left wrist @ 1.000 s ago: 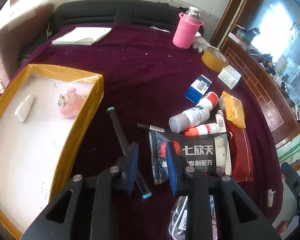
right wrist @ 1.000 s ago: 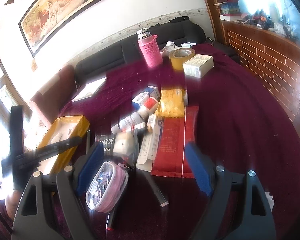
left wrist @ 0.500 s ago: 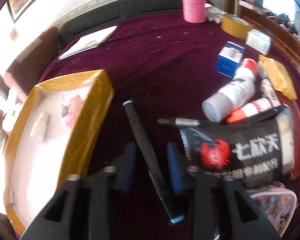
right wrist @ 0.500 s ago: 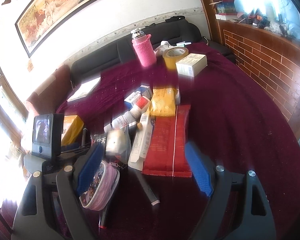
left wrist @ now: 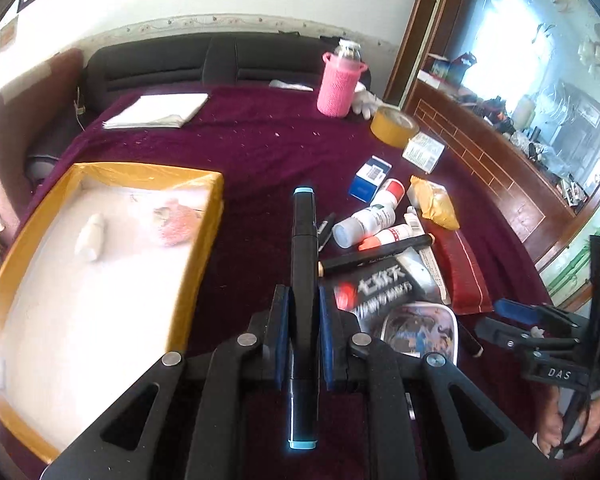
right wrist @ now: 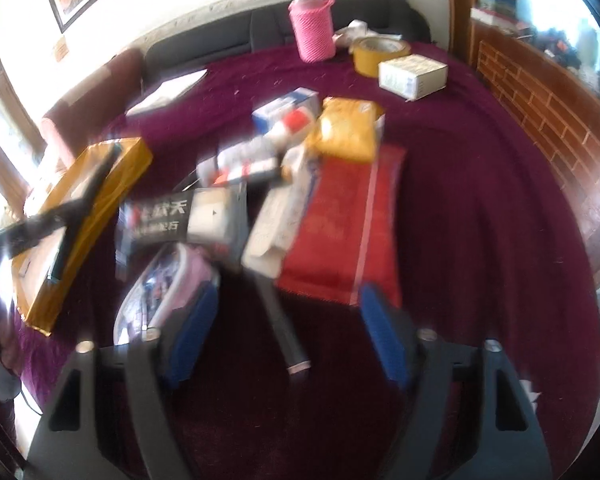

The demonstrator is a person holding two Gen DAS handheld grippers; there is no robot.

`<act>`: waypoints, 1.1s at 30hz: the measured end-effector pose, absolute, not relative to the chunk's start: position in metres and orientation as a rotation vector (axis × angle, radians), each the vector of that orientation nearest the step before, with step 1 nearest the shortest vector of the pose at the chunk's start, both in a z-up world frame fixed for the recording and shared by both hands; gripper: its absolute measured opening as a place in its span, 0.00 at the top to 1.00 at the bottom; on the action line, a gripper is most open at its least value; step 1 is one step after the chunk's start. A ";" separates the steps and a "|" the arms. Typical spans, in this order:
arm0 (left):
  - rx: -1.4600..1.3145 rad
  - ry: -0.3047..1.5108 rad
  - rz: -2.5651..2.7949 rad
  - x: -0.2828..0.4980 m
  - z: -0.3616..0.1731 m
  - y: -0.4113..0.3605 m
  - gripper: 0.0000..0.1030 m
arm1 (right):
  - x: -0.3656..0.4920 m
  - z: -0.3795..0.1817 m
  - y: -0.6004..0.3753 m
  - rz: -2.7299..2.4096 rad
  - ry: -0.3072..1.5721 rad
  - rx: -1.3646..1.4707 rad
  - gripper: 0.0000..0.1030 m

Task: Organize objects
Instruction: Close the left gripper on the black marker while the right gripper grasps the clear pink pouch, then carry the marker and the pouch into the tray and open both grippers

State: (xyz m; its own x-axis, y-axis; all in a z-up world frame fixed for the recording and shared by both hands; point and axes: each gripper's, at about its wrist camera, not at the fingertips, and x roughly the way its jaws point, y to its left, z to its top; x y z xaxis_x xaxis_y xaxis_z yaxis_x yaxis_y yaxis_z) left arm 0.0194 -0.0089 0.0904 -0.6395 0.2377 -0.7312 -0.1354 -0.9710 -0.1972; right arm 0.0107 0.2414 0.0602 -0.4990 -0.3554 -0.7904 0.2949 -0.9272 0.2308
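My left gripper (left wrist: 303, 312) is shut on a black marker with light-blue ends (left wrist: 303, 248) and holds it above the maroon cloth, pointing away from me. The yellow-rimmed box (left wrist: 198, 240) lies to its left with a pink puff (left wrist: 174, 226) and a small white bottle (left wrist: 92, 238) inside. My right gripper (right wrist: 288, 328) is open and empty, over a dark marker (right wrist: 282, 320) lying on the cloth. The left gripper with its marker (right wrist: 88, 192) shows over the box (right wrist: 112, 208) in the blurred right wrist view.
A pile lies right of centre: black snack packet (left wrist: 384, 290), white bottles (left wrist: 366, 222), orange-tipped marker (left wrist: 380, 254), blue box (left wrist: 370, 176), yellow pouch (left wrist: 436, 202), red packet (left wrist: 464, 276), clear pencil case (left wrist: 418, 330). Pink-sleeved bottle (left wrist: 338, 84), tape roll (left wrist: 394, 126) and papers (left wrist: 156, 112) stand farther back.
My left gripper has closed on the blue-ended marker and lifted it off the cloth. My right gripper has moved forward over the pile, staying open.
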 end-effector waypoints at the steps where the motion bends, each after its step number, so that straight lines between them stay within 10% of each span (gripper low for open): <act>1: -1.200 -0.193 2.666 0.024 0.095 -0.015 0.89 | 0.013 0.062 0.237 -2.416 -0.101 1.295 0.37; 12: -1.068 -0.209 2.738 0.063 0.120 -0.069 0.89 | 0.007 0.046 0.175 -2.300 -0.191 1.466 0.37; 15: -1.062 -0.227 2.753 0.070 0.119 -0.087 0.89 | 0.011 0.042 0.163 -2.317 -0.179 1.469 0.71; 33: -1.135 -0.243 2.865 0.010 0.126 -0.204 0.89 | 0.009 0.147 0.071 -2.260 -0.121 1.143 0.89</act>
